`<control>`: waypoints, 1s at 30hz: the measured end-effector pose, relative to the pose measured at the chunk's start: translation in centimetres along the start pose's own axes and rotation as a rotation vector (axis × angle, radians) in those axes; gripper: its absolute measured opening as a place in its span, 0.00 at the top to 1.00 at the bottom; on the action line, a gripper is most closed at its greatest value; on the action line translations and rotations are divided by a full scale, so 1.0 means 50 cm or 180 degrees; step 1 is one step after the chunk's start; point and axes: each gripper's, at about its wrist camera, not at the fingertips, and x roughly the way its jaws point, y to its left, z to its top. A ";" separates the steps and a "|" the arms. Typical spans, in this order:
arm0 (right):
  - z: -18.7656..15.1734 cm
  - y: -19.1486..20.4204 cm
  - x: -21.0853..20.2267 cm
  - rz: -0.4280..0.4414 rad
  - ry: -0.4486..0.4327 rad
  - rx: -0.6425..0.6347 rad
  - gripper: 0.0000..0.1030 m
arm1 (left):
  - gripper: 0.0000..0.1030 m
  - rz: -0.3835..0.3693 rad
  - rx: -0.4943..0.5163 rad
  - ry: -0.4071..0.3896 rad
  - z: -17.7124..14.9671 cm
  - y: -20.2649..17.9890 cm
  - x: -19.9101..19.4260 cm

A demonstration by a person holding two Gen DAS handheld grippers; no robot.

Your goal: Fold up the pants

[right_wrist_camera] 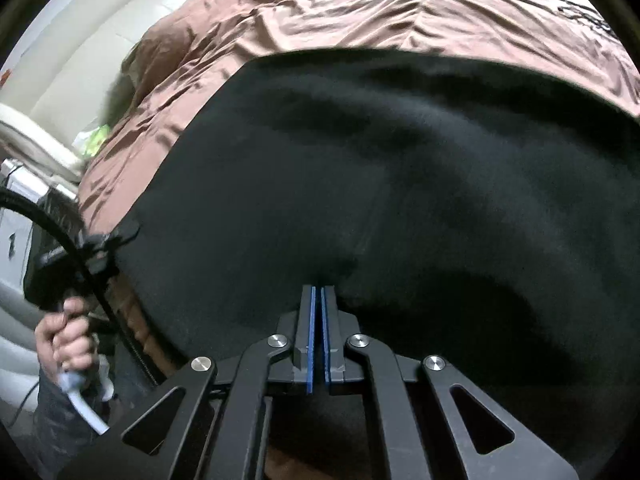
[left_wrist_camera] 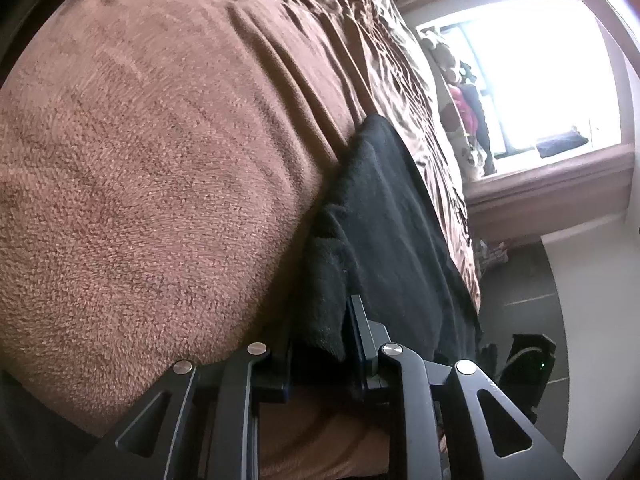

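The black fleece pants (right_wrist_camera: 360,168) lie spread across a brown bed. In the left wrist view they run as a dark strip (left_wrist_camera: 384,240) along the bed's edge. My left gripper (left_wrist_camera: 320,328) is shut on a thick fold of the pants at their near end; one finger (left_wrist_camera: 358,320) shows and the cloth covers the other. The right wrist view shows a person's hand (right_wrist_camera: 66,336) holding that left gripper (right_wrist_camera: 106,240) at the pants' left corner. My right gripper (right_wrist_camera: 319,290) is shut, blue pads together, its tips pinching a small pucker of the pants.
A brown fleece blanket (left_wrist_camera: 140,180) covers the bed's near part, with a wrinkled satin bedspread (right_wrist_camera: 360,12) beyond it. A bright window (left_wrist_camera: 536,72) and soft toys (left_wrist_camera: 464,100) are at the far end. Dark tiled floor (left_wrist_camera: 520,280) lies beside the bed. White furniture (right_wrist_camera: 24,128) stands at the left.
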 end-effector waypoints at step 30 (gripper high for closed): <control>0.180 -0.059 0.082 -0.0636 -0.0135 0.0407 1.00 | 0.77 -0.0123 -0.0186 0.0023 0.010 0.030 0.002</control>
